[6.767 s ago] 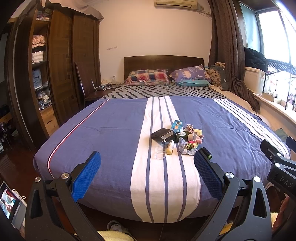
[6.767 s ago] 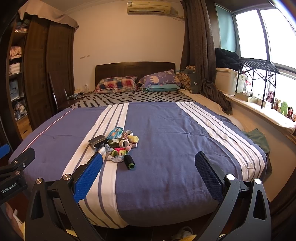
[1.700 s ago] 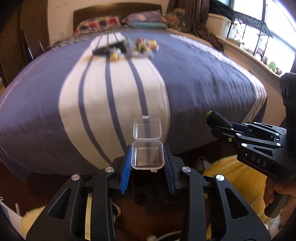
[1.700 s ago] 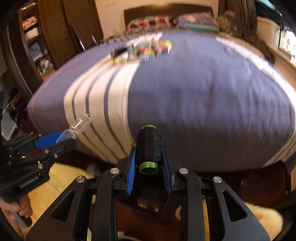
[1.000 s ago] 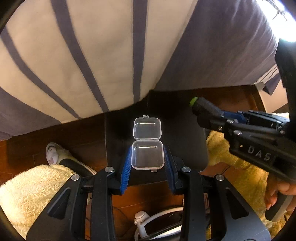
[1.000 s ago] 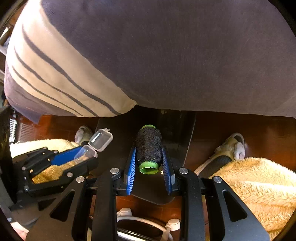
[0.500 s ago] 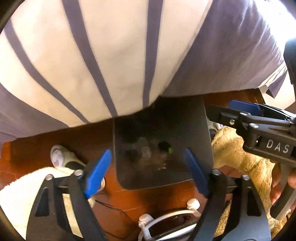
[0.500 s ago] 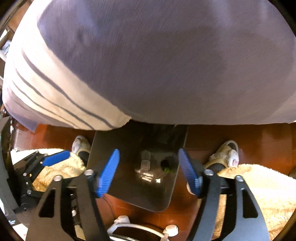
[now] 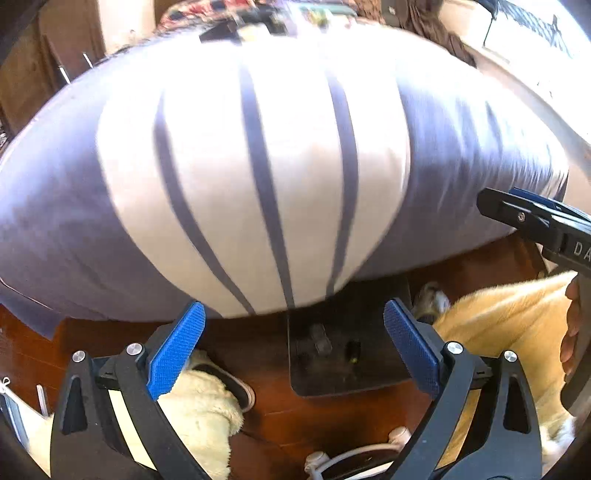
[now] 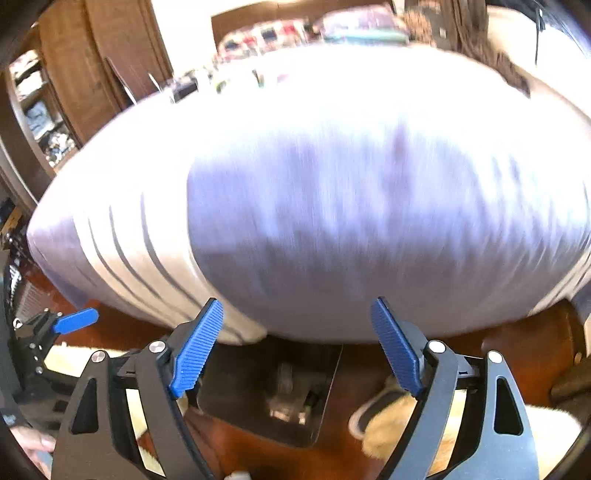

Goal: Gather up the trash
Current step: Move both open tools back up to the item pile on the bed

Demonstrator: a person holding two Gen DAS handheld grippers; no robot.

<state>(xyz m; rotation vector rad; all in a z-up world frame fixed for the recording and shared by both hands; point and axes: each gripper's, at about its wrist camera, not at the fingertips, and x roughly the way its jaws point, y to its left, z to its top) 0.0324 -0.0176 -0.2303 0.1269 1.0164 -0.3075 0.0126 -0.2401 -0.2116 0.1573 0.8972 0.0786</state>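
Observation:
A dark bin (image 9: 373, 376) stands on the floor at the foot of the bed, also in the right wrist view (image 10: 258, 410). Inside it lie the clear plastic box (image 9: 318, 339) and the black thread spool with green ends (image 9: 354, 350); both show blurred in the right wrist view, the box (image 10: 285, 391) and the spool (image 10: 313, 398). My left gripper (image 9: 293, 354) is open and empty above the bin. My right gripper (image 10: 297, 350) is open and empty above it too. A blurred pile of small trash items (image 9: 280, 20) lies far up the bed (image 9: 258, 166).
The striped blue and white bedspread (image 10: 332, 184) hangs over the bed's foot. Fluffy slippers (image 9: 199, 413) and shoes (image 9: 432, 299) are on the wooden floor beside the bin. A wardrobe (image 10: 74, 74) stands left. White cable parts (image 9: 332, 458) lie below.
Both grippers carried the clear box and the spool from the bed to the bin, opened and dropped them in. Since half a second ago both views have tilted up toward the bed.

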